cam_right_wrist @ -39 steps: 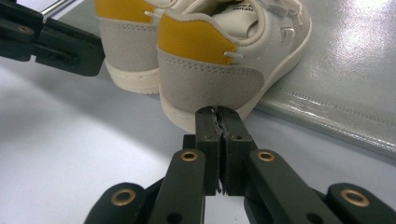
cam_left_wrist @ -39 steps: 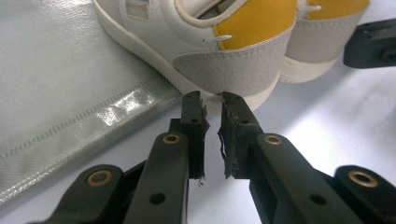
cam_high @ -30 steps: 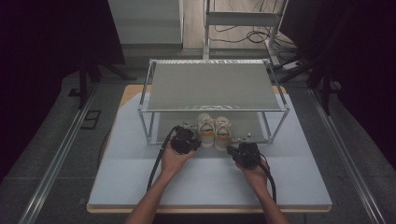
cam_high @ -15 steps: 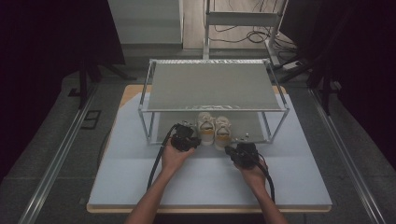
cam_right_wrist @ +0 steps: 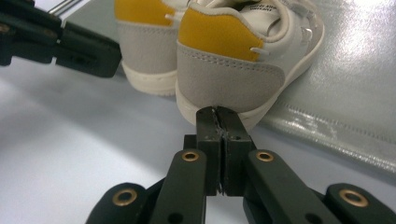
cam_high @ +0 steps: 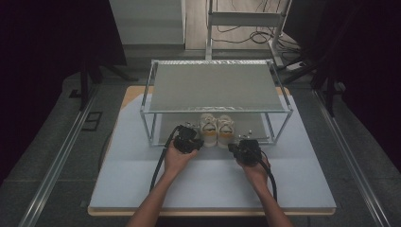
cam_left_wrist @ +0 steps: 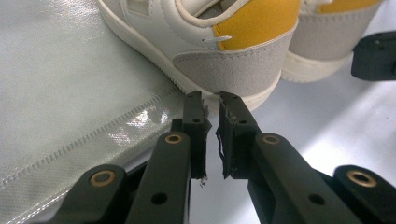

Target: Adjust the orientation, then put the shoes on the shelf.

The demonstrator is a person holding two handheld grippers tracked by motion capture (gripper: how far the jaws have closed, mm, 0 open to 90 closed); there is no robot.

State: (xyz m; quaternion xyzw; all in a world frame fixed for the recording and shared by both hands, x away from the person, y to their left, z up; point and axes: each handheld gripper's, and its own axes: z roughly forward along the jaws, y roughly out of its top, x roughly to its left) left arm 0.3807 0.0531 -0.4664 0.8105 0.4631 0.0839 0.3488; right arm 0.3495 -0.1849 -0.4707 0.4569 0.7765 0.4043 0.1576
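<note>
closed left gripper [cam_left_wrist: 212, 100] and right gripper [cam_right_wrist: 217, 112] at suede-heeled, rubber-soled white sneakers [cam_right_wrist: 243, 51], glossy shelf liner [cam_left_wrist: 60, 93]

Lab: floor rails [cam_high: 56, 165], trailing cables [cam_high: 239, 34], dark curtains [cam_high: 42, 42].

front: shoes [cam_high: 216, 129] block | above: rack shelf [cam_high: 215, 87] | behind: bare table [cam_high: 208, 182]

Pair of white shoes [cam_high: 216, 128] (yellow heels), upright, side by side, under rack
</note>
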